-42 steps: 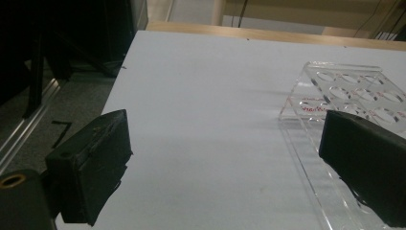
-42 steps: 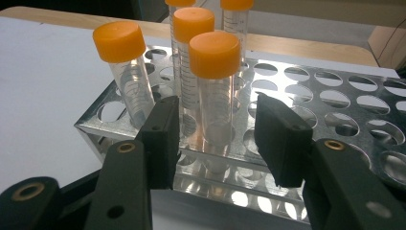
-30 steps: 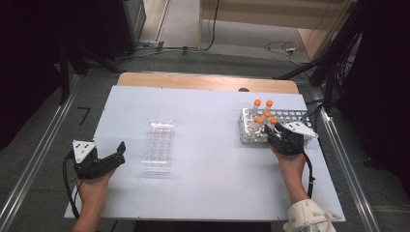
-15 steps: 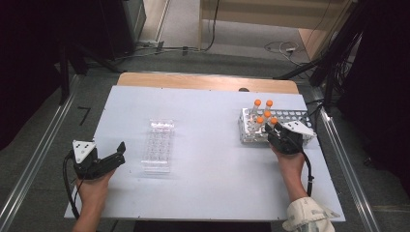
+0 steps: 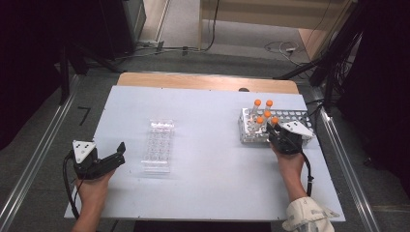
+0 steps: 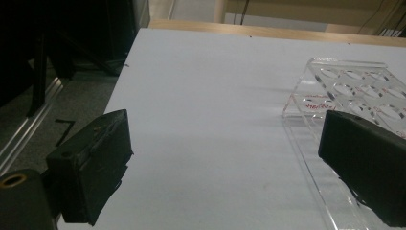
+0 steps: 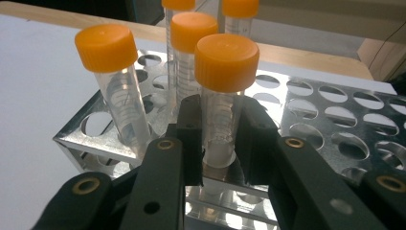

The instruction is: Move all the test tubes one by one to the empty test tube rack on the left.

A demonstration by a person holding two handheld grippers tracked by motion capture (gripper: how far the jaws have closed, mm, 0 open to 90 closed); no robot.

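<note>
Since a second ago my hands have kept their places on the white table [image 5: 212, 179]; what has changed is my right gripper [image 7: 219, 139], whose jaws have just been closing and now press on the clear body of an orange-capped tube [image 7: 221, 96], one jaw on each side, just below its cap. That tube stands upright in the metal tube rack [image 5: 296, 117], in a hole at the rack's near edge, directly in front of the gripper. Four more orange-capped tubes stand in the same rack, just behind and beside the gripped one; the nearest of them [image 7: 115, 81] leans slightly, off to the left in the right gripper view. In the high view my right gripper [image 5: 276, 131] sits against the near side of the rack.

My left gripper [image 5: 116, 155] rests well apart from the rack, its jaws standing wide with nothing between them. The clear plastic rack [image 5: 158, 145] lies flat just beside it, on the side toward the metal rack.
</note>
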